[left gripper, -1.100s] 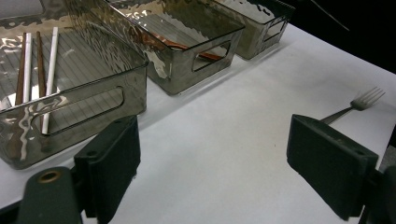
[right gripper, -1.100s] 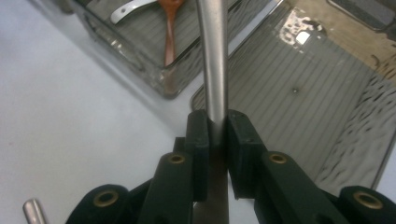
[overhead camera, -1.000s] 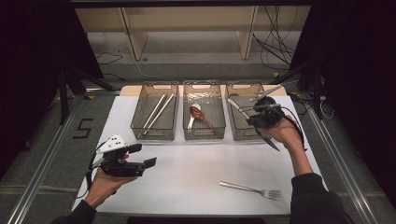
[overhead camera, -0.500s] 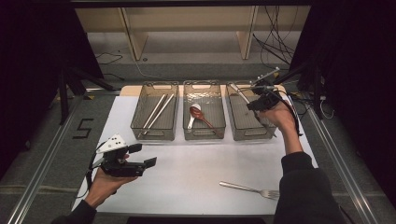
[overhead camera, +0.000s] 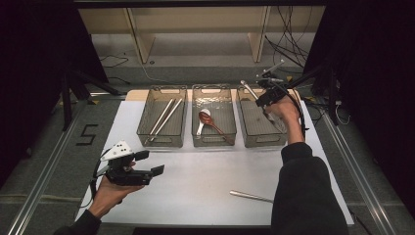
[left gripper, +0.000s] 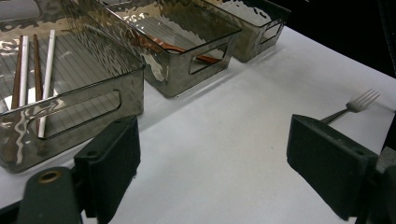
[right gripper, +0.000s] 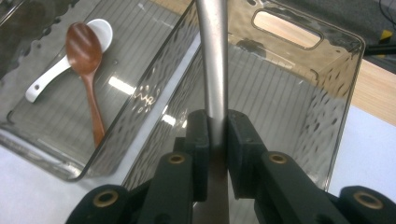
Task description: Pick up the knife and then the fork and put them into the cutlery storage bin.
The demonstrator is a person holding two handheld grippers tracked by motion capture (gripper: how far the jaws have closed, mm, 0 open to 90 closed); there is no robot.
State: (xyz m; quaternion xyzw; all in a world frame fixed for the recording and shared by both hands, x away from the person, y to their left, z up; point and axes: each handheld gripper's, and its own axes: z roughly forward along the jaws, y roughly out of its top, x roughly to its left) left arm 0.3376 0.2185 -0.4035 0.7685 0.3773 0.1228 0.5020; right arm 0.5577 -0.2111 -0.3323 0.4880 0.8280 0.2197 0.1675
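My right gripper [overhead camera: 265, 94] hangs over the far end of the right-hand clear bin [overhead camera: 258, 139], shut on the handle of a metal utensil [overhead camera: 248, 89]. In the right gripper view the jaws [right gripper: 215, 126] pinch that silver handle [right gripper: 212, 56], which points away over the bin [right gripper: 336, 107]; its working end is hidden. My left gripper [overhead camera: 151, 163] is held open above the white table near the front left, with nothing between its pads [left gripper: 112, 154]. A metal fork [overhead camera: 249, 196] lies on the table near the front, also visible in the left gripper view [left gripper: 356, 103].
Three clear bins stand in a row at the back of the white mat. The left bin [overhead camera: 161, 139] holds chopsticks [overhead camera: 165, 116]. In the middle bin [overhead camera: 214, 140] lie a white spoon [overhead camera: 202, 120] and a brown wooden spoon [overhead camera: 210, 122]. Cables trail at the back right.
My right gripper has carried the metal utensil farther back and higher, over the right bin's far end. The left gripper and the fork on the table have stayed put.
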